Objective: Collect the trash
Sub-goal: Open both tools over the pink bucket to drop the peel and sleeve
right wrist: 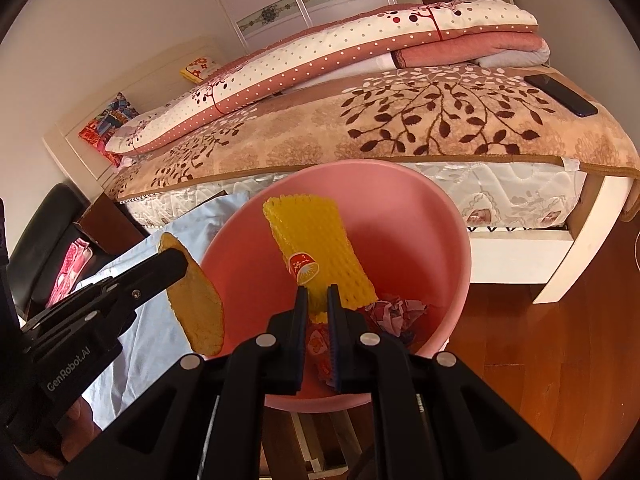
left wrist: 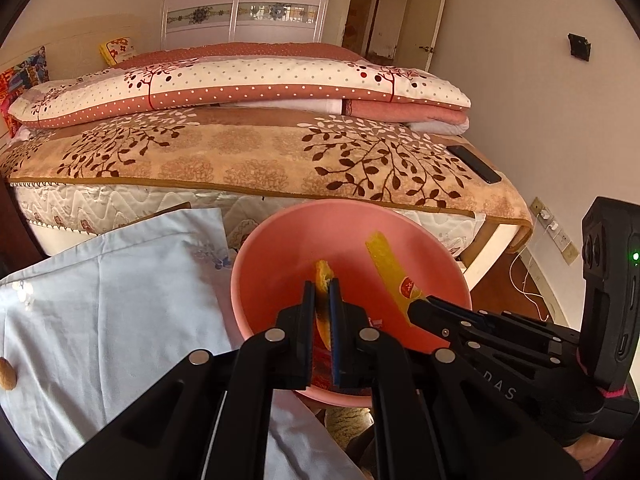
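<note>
A curved orange fruit peel (left wrist: 323,280) is pinched between the pads of the left claw (left wrist: 322,296), held above the near left part of the round pink plastic basin (left wrist: 256,272); in the right wrist view the peel (right wrist: 196,312) hangs at or just outside the basin's left rim, over the pale blue cloth (right wrist: 132,344). A yellow foam fruit net with a red label (right wrist: 316,252) is gripped at its lower end by the right claw (right wrist: 318,300), standing tilted inside the basin (right wrist: 448,248). Crumpled purplish paper (right wrist: 394,312) and a red wrapper (right wrist: 316,340) already lie at the basin's bottom. The basin rests at the right edge of the cloth-covered tabletop, beside a bed with a brown leaf-patterned blanket (left wrist: 240,160), on which a black phone (left wrist: 474,164) lies near the corner.

Risks are judged as follows: if the peel is released from where it hangs, the rim could be missed and the cloth soiled. The light foam net could spring back out once freed. With both claws crowded over one basin, a collision or a tipped basin near the tabletop edge is conceivable.
</note>
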`<state>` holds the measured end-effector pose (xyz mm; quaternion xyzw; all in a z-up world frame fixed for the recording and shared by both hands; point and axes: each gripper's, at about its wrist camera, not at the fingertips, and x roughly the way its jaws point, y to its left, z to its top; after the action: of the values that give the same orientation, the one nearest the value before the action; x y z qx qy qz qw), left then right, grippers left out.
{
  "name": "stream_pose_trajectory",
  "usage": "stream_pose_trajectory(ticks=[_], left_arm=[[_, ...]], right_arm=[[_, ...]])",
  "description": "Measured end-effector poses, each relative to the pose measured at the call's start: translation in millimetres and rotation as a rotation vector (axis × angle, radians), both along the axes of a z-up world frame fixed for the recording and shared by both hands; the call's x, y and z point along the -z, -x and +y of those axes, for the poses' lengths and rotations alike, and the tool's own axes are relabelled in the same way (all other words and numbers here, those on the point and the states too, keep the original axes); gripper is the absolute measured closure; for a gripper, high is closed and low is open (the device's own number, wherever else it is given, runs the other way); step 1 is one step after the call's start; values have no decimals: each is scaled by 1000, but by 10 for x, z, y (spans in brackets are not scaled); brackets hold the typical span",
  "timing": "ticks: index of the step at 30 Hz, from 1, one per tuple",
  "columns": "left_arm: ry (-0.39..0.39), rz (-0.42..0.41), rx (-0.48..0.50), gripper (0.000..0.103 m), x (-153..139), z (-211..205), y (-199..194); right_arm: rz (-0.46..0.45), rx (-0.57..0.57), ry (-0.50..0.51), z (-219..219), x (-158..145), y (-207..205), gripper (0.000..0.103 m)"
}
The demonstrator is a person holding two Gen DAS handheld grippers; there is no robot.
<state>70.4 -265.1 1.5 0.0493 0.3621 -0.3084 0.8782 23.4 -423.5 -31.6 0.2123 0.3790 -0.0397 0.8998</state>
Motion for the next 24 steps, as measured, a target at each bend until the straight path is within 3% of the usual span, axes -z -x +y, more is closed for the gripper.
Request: stream_pose_trajectory(ticks=[2, 4, 11, 24], left_arm=[[-1, 12, 1, 76, 10, -5, -4], [12, 16, 0, 66, 3, 11, 6], [20, 17, -15, 66, -28, 73, 30], [9, -18, -77, 66, -97, 419, 177]], right_arm=[[6, 2, -5, -6, 14, 0, 89], [7, 5, -10, -18, 23, 7, 87], [5, 8, -9, -9, -3, 41, 78], [-30, -80, 25, 363, -154, 80, 77]])
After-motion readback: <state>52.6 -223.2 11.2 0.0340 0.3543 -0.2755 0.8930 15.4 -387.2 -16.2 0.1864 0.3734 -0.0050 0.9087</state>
